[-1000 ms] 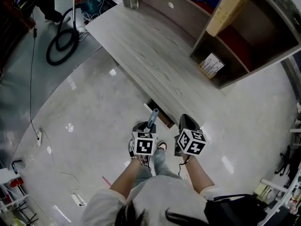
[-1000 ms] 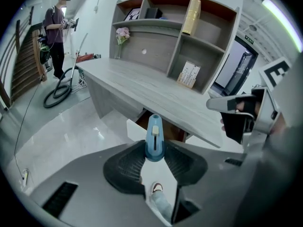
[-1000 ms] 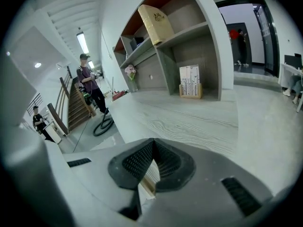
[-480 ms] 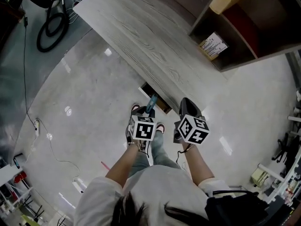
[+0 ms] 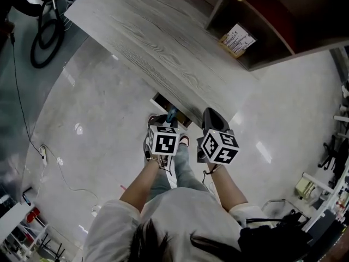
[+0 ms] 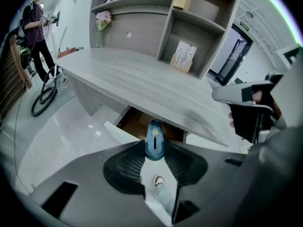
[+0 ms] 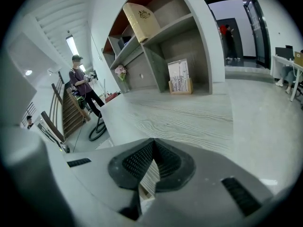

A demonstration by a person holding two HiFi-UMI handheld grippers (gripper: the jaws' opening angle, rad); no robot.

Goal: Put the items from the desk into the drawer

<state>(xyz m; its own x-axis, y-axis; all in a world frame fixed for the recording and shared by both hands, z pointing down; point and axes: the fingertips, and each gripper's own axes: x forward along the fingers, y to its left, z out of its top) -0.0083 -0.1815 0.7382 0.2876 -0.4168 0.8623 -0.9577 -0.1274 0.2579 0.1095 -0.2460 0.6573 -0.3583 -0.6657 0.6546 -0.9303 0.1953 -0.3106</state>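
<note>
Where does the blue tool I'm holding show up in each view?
Head view: blue tool sticks out ahead of the left gripper, just below centre.
Left gripper view: blue tool at centre, clamped between the jaws.
Right gripper view: not in it.
Shared landmark: the grey wood-grain desktop, in all three.

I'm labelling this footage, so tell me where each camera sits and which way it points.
Head view: on the person's head, steeply down at desk and open drawer; forearms, left tool, right tool show.
Left gripper view: on the left tool, facing the drawer; its jaws clamp a blue item.
Right gripper view: on the right tool, facing the shelves; its jaws are together, empty.
Shared: all three show the desk.
</note>
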